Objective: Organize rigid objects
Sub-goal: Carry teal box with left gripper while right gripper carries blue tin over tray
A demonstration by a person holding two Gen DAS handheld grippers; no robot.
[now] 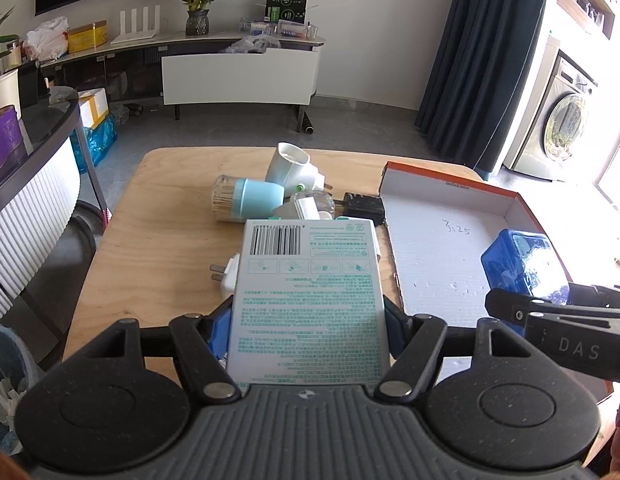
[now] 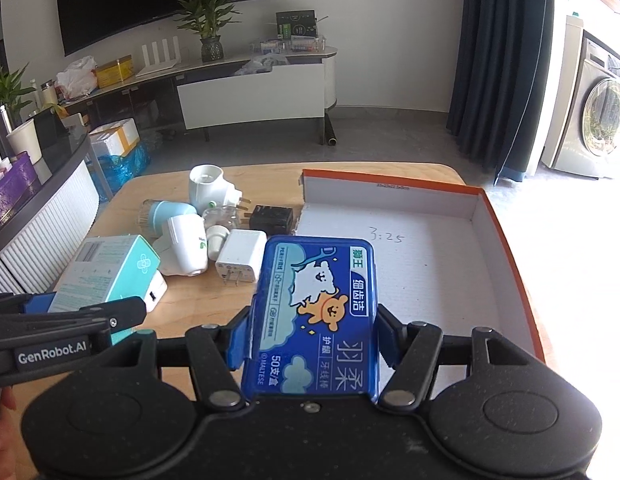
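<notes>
Left gripper [image 1: 306, 320] pinches a white carton [image 1: 308, 300], barcode face up, teal print too small to read. Right gripper [image 2: 310, 332] clamps a blue floss-pick box [image 2: 314, 312] ("50", "MALTESE"), lifted clear for the orange-rimmed tray [image 2: 502, 216] (inked "3:25"), I judge. Farther off on the counter [image 1: 150, 240]: white plug adapter [image 2: 240, 260], toothpick jar [image 1: 246, 200].

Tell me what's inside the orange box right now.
The orange box shows a bare white floor with "3:25" handwritten on it. The blue case in the right gripper hides its near left part.
</notes>
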